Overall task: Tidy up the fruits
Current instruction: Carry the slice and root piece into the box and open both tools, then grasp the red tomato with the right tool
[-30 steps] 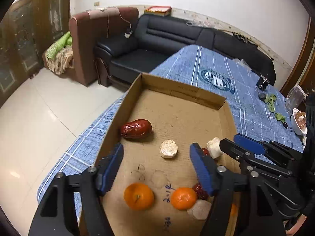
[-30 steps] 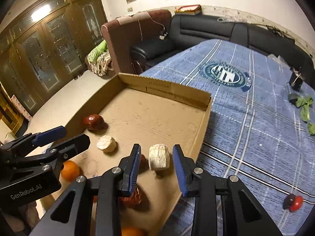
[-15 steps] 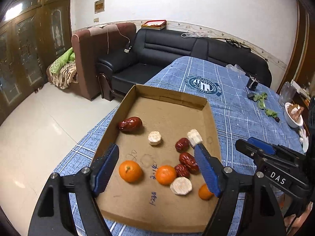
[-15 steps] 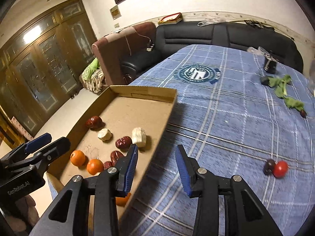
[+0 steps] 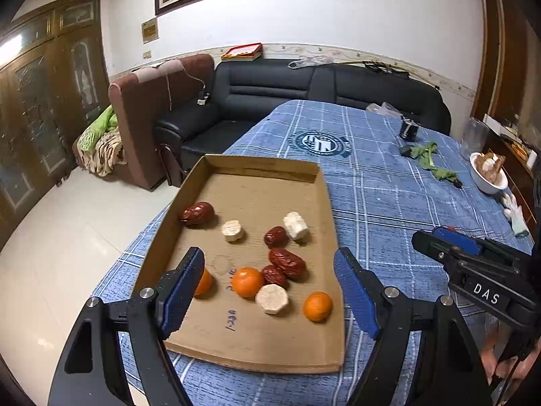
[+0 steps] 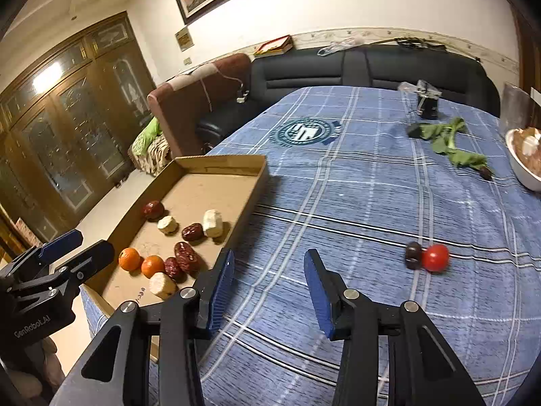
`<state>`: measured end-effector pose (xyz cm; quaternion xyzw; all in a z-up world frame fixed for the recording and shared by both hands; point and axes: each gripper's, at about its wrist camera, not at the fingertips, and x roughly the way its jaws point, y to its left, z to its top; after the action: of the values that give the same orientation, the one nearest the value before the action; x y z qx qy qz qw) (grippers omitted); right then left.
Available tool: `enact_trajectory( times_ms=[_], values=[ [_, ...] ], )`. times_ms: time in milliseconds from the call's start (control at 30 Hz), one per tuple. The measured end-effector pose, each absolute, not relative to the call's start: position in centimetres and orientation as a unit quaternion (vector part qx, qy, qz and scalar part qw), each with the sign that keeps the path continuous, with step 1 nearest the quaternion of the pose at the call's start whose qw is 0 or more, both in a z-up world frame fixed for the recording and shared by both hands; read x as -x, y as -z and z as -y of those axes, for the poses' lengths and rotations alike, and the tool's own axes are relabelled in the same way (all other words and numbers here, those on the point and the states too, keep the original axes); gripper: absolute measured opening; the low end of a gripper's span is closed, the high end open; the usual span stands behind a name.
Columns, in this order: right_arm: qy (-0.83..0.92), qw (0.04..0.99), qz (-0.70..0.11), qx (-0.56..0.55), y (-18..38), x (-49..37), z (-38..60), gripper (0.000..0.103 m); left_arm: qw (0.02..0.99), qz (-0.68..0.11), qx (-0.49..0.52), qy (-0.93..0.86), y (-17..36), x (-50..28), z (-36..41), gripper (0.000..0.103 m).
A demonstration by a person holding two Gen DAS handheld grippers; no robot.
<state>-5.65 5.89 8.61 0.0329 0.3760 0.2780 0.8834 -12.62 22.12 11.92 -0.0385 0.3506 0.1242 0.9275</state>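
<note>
Your left gripper (image 5: 268, 292) hung open and empty over the near end of the cardboard tray (image 5: 324, 199), whose oranges (image 5: 247, 281), red dates (image 5: 287, 263) and pale chunks (image 5: 272, 298) lay just ahead between its fingers. Your right gripper (image 6: 268, 292) was open too (nothing in it), with the cherry tomato (image 6: 435, 257) and a dark fruit (image 6: 413, 254) touching it ahead to its right on the blue cloth (image 6: 355, 182).
</note>
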Motion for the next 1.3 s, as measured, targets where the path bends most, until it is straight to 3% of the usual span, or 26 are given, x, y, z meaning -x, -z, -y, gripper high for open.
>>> enact_trajectory(
  times_ms=[967, 1300],
  values=[
    [-0.145, 0.901, -0.399, -0.09, -5.1, 2.6, 8.4, 0.053, 0.907, -0.421, 0.011, -0.013, -6.9, 7.9, -14.4, 0.079],
    [-0.138, 0.896, -0.418, -0.06, -3.3, -0.4, 7.0, 0.053, 0.9, -0.435, 0.025, 0.015, -5.4, 6.8, -13.4, 0.079]
  ],
)
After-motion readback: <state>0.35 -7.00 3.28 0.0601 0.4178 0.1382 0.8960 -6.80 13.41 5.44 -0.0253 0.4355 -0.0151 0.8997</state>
